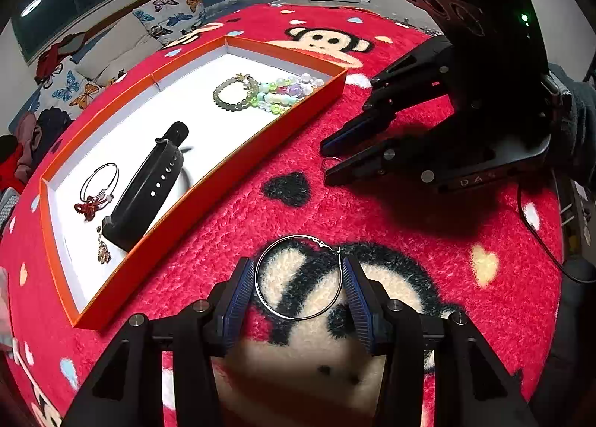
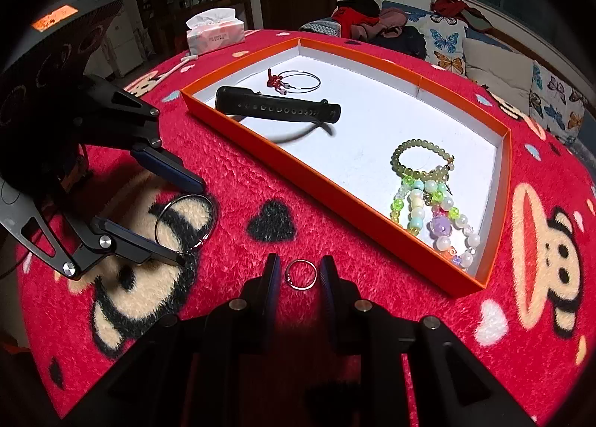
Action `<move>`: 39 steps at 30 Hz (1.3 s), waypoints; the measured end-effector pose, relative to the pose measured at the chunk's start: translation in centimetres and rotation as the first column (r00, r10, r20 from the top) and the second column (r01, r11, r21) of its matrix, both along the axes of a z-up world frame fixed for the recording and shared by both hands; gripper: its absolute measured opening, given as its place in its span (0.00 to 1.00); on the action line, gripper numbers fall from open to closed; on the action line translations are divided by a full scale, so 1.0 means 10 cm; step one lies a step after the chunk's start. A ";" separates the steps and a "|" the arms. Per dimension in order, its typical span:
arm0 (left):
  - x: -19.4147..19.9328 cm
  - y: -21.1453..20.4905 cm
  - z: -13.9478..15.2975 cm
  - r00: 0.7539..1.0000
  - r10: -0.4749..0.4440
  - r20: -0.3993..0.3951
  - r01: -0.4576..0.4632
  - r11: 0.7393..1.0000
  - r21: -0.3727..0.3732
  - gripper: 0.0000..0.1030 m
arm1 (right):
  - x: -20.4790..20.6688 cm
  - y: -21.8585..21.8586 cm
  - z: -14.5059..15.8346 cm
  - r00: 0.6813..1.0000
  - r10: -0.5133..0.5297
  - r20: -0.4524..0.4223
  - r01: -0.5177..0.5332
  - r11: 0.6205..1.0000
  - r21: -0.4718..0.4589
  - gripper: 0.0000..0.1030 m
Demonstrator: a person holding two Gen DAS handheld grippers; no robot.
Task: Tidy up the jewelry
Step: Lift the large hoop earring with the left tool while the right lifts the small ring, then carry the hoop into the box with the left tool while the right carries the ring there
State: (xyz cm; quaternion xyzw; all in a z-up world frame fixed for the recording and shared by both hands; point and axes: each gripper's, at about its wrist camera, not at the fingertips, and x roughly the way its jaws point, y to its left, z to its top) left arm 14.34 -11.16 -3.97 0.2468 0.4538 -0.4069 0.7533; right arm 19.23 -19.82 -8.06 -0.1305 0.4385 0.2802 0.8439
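On the left of the left wrist view, the orange tray lies on the red monkey-print blanket covering the desk, its long axis running from lower left to upper right. At its near end rest a thin wire hoop with a red charm and a black watch strap, the strap pointing lengthwise along the tray and tilted against the near wall; at the far end sit a green bead bracelet and a cluster of pastel beaded strands. Right of the tray, the left gripper points steeply down at the blanket, its jaws at middling width with a large silver hoop earring between them; the hoop lies flat, its clasp toward the far right, and the blue pads meet its rim on either side, seemingly gripping it. Further right, the right gripper also angles down, its jaws narrow around a small silver ring lying flat on the blanket just outside the tray's near wall; a sliver of gap shows on each side, so whether the pads press it cannot be told. A tissue pack stands at the desk's far edge.
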 end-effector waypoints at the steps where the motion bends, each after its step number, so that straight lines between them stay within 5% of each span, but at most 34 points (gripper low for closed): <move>1: -0.01 0.01 0.01 1.000 0.004 -0.001 -0.004 1.000 -0.002 0.50 | -0.01 0.01 0.00 1.000 0.002 0.003 -0.002 1.000 -0.004 0.23; 10: -0.03 0.10 0.12 0.998 0.064 0.008 -0.064 0.998 -0.028 0.50 | -0.06 -0.03 0.02 1.000 -0.016 0.007 0.016 1.000 0.014 0.20; 20: 0.13 0.34 0.58 0.979 0.185 0.085 -0.177 0.979 -0.098 0.50 | -0.01 -0.12 0.29 0.997 -0.052 0.063 0.048 0.997 0.068 0.20; 29: 0.84 0.47 0.81 0.928 0.346 0.137 -0.333 0.937 -0.108 0.50 | 0.35 -0.19 0.40 0.988 -0.130 0.083 0.120 0.986 0.112 0.20; 39: 1.68 0.29 0.53 0.899 0.425 0.107 -0.422 0.905 -0.057 0.51 | 0.65 -0.31 0.26 0.979 -0.198 0.043 0.193 0.976 0.105 0.20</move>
